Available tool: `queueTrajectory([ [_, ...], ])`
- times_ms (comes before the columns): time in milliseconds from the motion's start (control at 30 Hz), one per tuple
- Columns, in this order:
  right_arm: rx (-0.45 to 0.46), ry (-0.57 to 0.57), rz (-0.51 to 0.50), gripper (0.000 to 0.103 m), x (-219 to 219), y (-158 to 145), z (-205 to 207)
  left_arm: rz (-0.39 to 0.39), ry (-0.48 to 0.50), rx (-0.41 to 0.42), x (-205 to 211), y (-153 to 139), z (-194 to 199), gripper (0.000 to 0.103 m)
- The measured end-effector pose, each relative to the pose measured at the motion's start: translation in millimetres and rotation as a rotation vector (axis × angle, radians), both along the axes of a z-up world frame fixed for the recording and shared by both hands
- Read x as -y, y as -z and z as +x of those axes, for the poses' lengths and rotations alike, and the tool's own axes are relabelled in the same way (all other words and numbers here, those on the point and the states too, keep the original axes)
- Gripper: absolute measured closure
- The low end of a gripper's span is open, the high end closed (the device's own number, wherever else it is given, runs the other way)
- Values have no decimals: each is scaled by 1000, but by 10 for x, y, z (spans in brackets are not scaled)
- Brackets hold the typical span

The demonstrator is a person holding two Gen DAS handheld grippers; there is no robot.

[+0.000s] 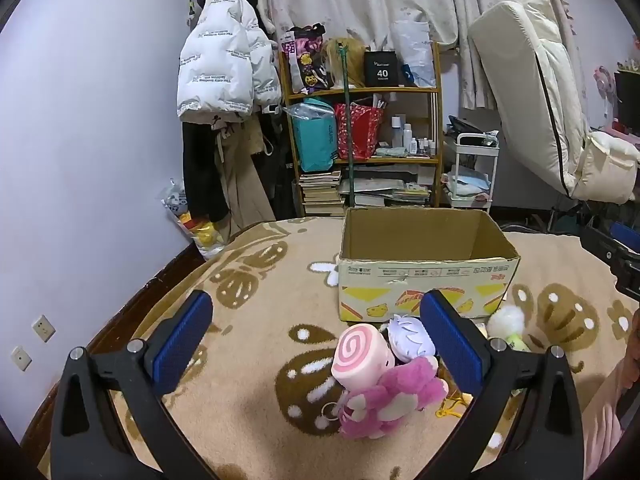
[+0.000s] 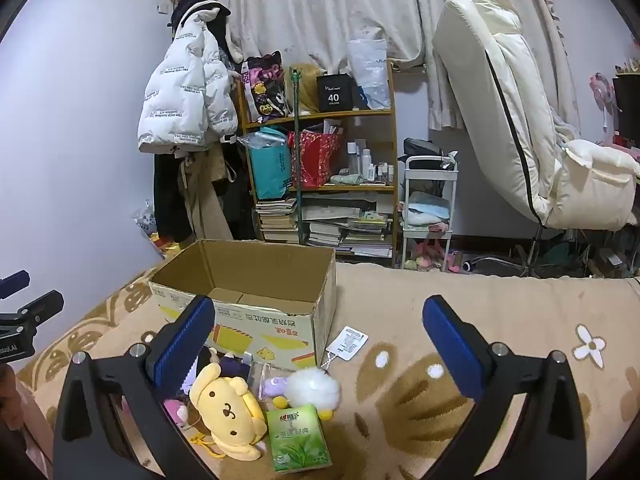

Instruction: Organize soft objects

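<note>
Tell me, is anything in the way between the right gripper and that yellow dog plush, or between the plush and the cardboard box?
Nothing visible blocks the open right gripper from the yellow dog plush. Between the plush and the cardboard box lie only small toys on the blanket; the box stands open-topped, so lifting over its near wall looks clear.

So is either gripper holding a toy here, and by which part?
Nothing is held. The left gripper and right gripper both stand wide open above the toys, pads touching none.

Left tool (image 1: 316, 328), right tool (image 2: 319, 330): black angular arms, ribbed blue pads (image 1: 182, 346), silver pivot screws (image 1: 136, 345).
</note>
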State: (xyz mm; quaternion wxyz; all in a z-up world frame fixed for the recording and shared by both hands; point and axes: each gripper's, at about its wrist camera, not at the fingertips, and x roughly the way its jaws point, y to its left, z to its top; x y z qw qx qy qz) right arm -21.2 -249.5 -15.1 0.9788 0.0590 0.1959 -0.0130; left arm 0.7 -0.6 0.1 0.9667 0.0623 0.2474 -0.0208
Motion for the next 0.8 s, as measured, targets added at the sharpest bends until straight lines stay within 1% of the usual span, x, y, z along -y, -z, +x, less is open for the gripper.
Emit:
queueTrajectory([
  [167,5,-8,-5,0,-12,-3,-5,-1,1,9,11,-3,-3,1],
  [233,5,-7,2,0,-4,1,2,-1,3,8,-10,40,35,1],
  [467,5,-8,0,0,-23,8,10,4,-3,2,-32,52,23,1],
  [800,4,-10,-8,0,-25,7,4,3,1,2,-26,7,17,1],
])
